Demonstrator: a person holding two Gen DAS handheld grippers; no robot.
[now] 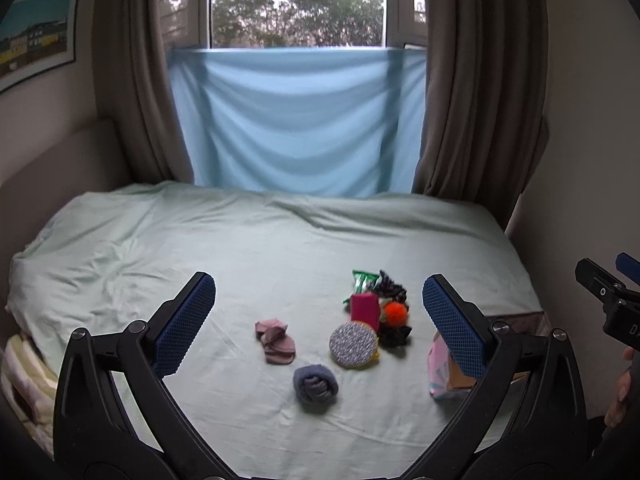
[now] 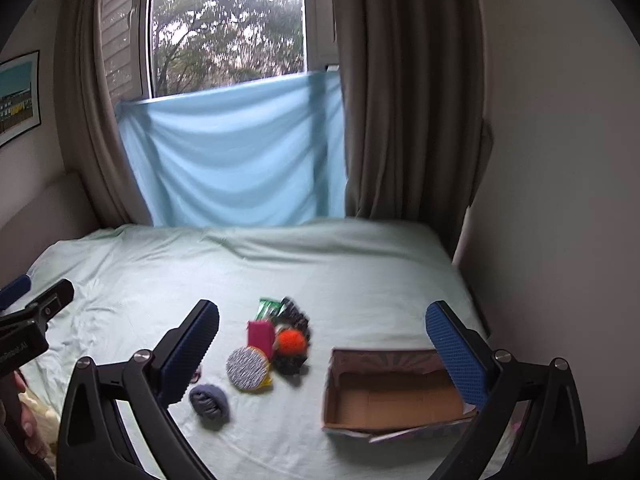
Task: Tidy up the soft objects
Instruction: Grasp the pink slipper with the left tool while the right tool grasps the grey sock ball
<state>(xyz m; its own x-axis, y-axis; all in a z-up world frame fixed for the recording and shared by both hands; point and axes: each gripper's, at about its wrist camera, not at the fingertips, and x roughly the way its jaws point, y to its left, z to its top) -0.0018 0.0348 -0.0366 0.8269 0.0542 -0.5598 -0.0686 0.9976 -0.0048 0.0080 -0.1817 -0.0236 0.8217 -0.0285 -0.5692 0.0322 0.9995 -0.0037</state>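
- Both jaws stand wide apart and hold nothing: left gripper hangs over the bed with the soft things between its pads, right gripper over the stretch between the heap and the box.
- Nearest the left gripper lie a blue sock roll and a pink folded cloth, each apart from the rest; nearest the right is the open, empty box.
- Further out, a tight heap: round patterned pad, pink block, orange pompom, dark scrunchies and a green packet, all touching or overlapping.
- Risks, as I judge them: closing on the heap could drag two or three things at once; the pompom may roll off (it is round and light); jaws pressed too low could pinch the sheet; the sock roll may unroll if taken by one edge; the box sits near the bed's edge and a nudge could tip it.
- Writing: white letters on the other gripper's body, seen at each view's rim, too cut off and blurred to read. The green packet's print is illegible.
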